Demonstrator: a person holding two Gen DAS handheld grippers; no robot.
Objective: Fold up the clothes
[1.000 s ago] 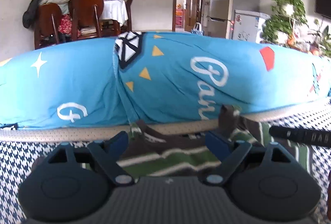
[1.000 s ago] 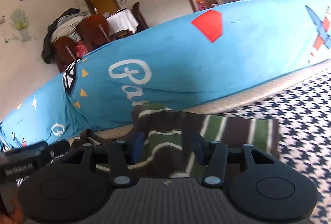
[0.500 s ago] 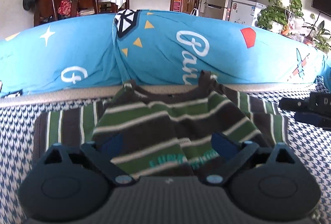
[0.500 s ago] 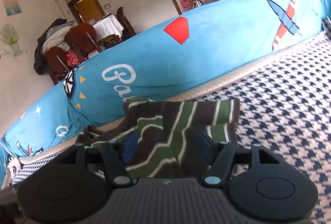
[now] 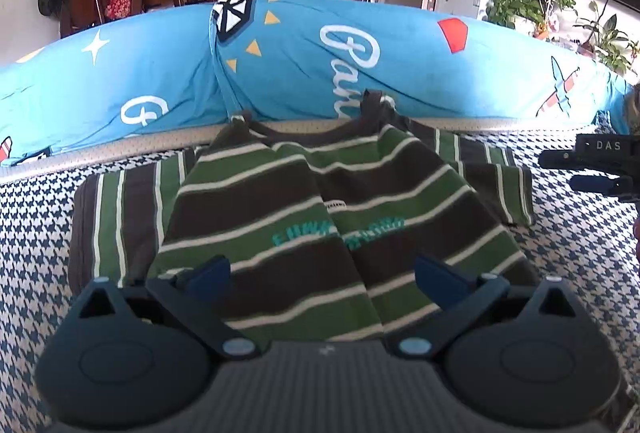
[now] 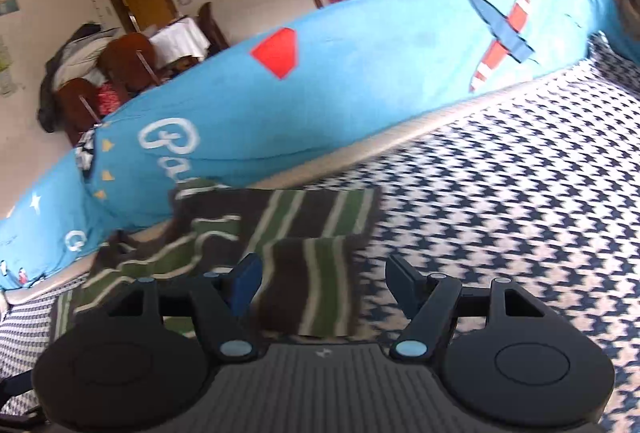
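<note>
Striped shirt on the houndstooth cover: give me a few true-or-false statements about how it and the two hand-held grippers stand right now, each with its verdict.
1. The striped shirt lies on the houndstooth cover. True.
2. The left hand-held gripper is clamped on the shirt. False: its jaws are opening, wide apart, with the shirt below them and not pinched.
3. The shirt's stripes are red and yellow. False: they are green, dark brown and white.
4. A blue printed cushion runs along behind the shirt. True.
5. The right hand-held gripper holds a folded towel. False: its jaws stand apart above the shirt's edge and grip nothing.
</note>
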